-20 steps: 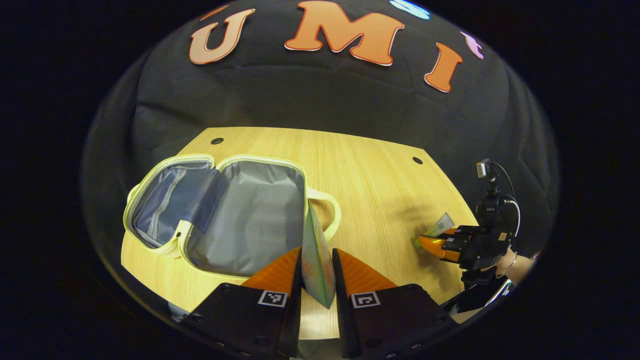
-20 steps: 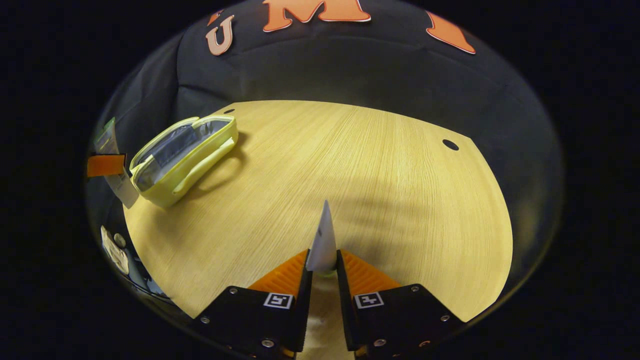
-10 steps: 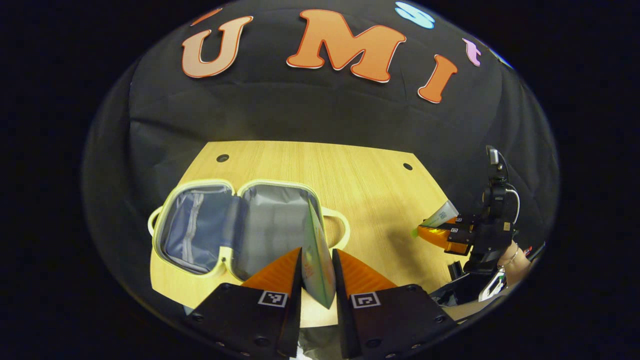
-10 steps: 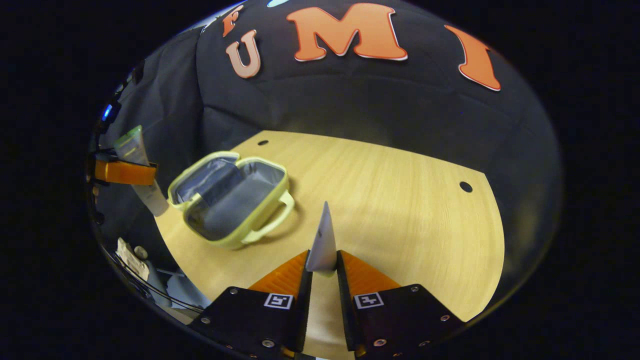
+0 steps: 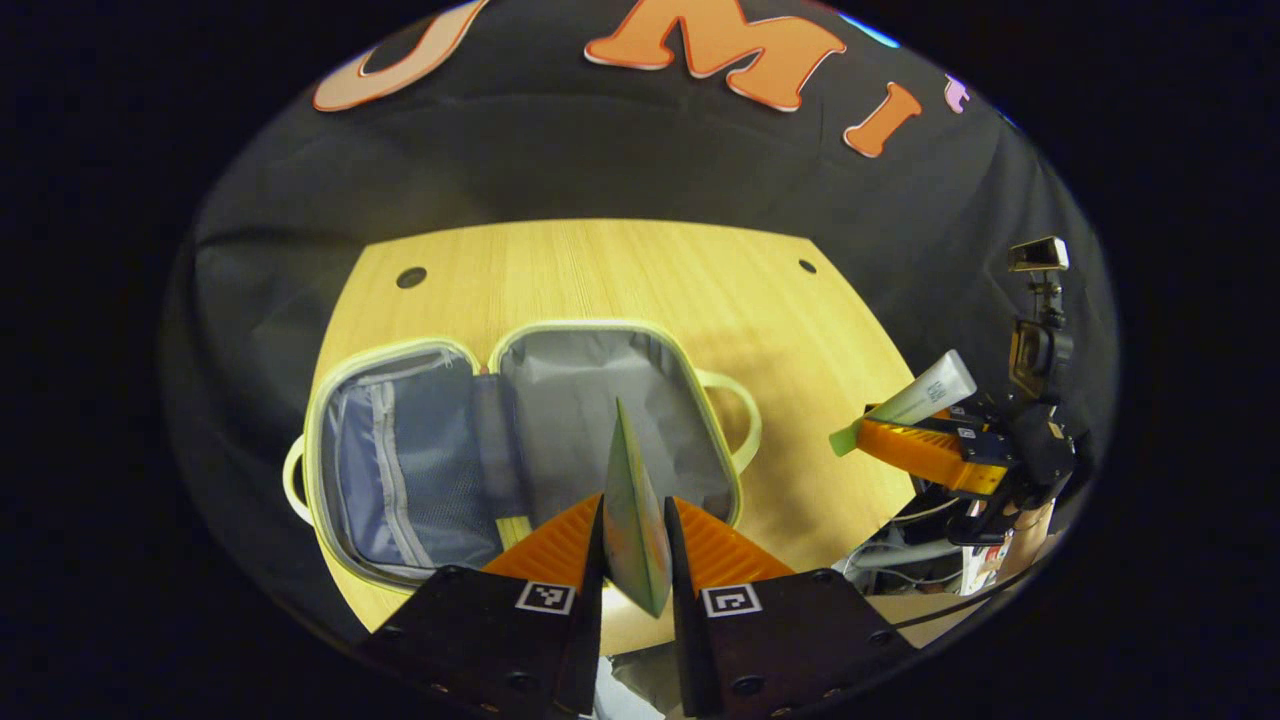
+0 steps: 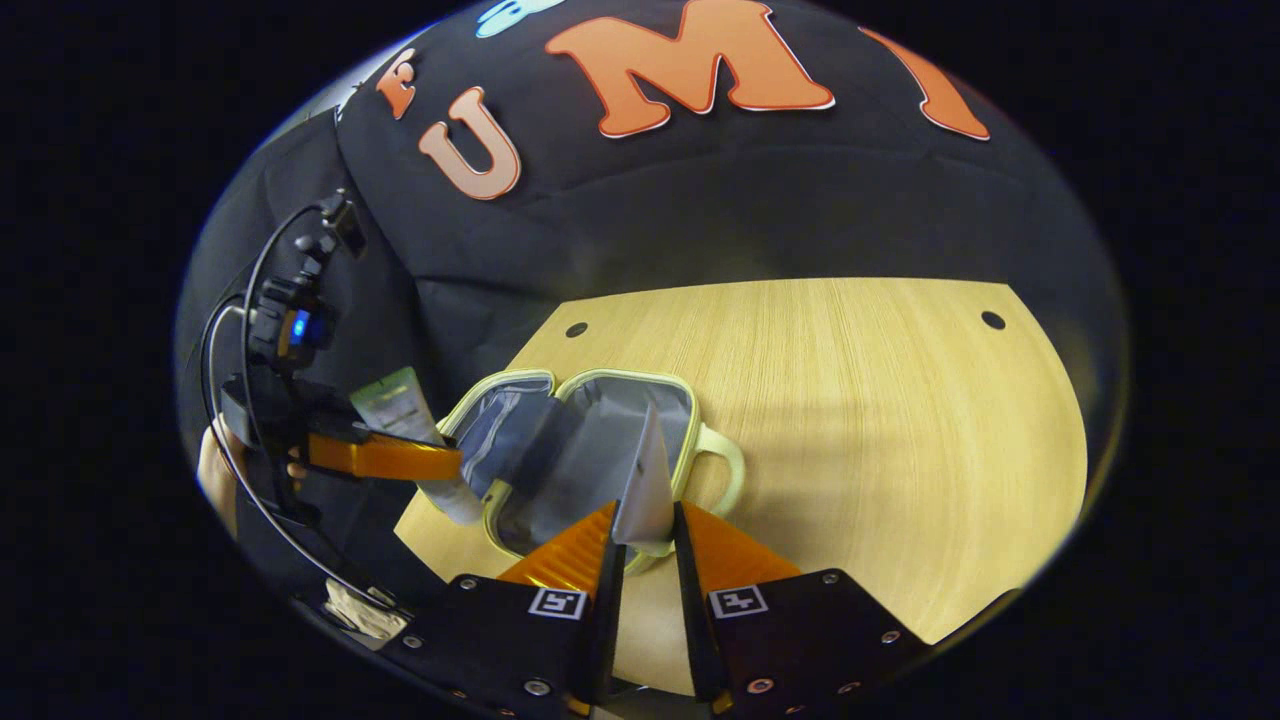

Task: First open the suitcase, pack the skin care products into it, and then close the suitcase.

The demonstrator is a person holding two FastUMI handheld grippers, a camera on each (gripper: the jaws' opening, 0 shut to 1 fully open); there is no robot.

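Two tubes are in hand. Our left gripper (image 5: 634, 545) has its fingers closed on a flat, green-tinted squeeze tube (image 5: 630, 520), which stands edge-on between them and points forward over the open pale-yellow, grey-lined soft case (image 5: 520, 440). That case lies unzipped and spread flat on the light wooden tabletop (image 5: 640, 270), both halves facing up, its long axis running across our left gripper view. The right-hand half sits directly beyond and below the left tube's tip, so we judge the left gripper the nearer one (a short drop forward should land the tube inside).

Our right gripper (image 6: 648, 545) is clamped on a pale, white-grey squeeze tube (image 6: 645, 490), also edge-on. From the right gripper view the case (image 6: 600, 440) lies just ahead and slightly left of its fingers, handle toward the right.

Small print shows on both tubes, but we cannot read any brand or wording at this size.
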